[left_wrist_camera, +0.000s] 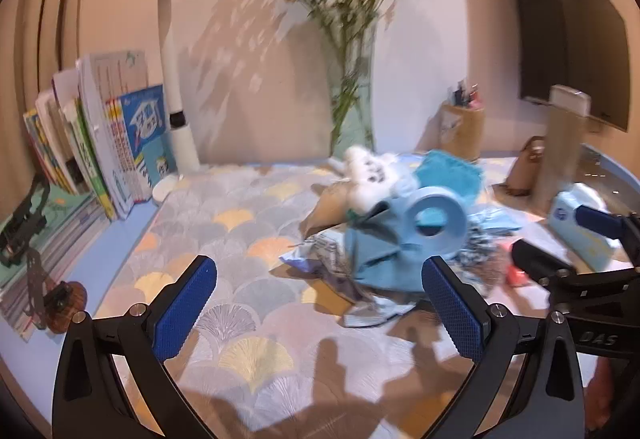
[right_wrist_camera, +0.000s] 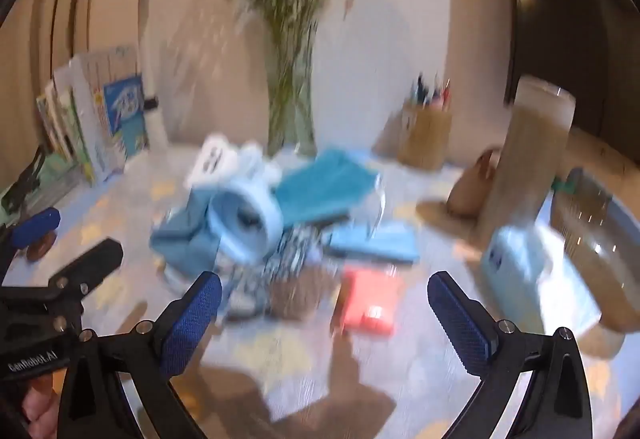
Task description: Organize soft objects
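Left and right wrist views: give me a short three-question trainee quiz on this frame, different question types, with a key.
1. True or false: the left gripper has its jaws shut on a cloth.
2. Multiple choice: what stands behind the pile of soft items against the wall? A) a kettle B) a glass vase with green stems C) a fan
3. Fill in: the small flat packet on the mat ahead of the right gripper is ____ in colour.

Key: 1 false, both grippers are open and empty; 2 B; 3 coral red.
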Demonstrator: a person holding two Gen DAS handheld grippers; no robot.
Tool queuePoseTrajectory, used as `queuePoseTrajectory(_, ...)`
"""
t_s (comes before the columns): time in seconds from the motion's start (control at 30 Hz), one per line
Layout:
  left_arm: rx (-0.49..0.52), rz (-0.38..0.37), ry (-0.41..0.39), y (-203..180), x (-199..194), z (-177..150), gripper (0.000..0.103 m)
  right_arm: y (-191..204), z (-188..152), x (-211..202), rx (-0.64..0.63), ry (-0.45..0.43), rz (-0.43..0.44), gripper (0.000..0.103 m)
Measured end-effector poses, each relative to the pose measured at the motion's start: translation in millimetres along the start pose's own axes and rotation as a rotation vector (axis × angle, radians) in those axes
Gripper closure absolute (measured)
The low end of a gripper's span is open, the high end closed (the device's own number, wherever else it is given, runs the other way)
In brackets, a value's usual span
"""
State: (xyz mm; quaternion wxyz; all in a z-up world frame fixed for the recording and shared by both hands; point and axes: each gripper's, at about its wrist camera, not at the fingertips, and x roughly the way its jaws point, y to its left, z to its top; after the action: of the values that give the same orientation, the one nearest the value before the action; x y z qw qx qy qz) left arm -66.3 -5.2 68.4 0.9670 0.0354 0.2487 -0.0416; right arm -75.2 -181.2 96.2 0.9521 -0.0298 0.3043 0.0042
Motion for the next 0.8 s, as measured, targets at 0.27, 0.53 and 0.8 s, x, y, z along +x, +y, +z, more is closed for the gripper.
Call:
queuePoseTrajectory(0.27,-0.110,-0.041,0.103,21.7,32.7,-15.9,0.001,-14.6,-9.2,30.8,0.065,0.025,-0.006,0.000)
queuePoseTrajectory(0.53,-0.128,-0.070,0.151,26.6,37.7,-19.0,0.001,-1.1,-10.2,35.0,-0.003,0.050,-0.057,0.000)
queuePoseTrajectory(0.8,-0.105,-0.076,0.187,19.3,40.5,-19.7,0.001,-4.7,-11.2,33.4,0.014,0.051,-0.066,0.000)
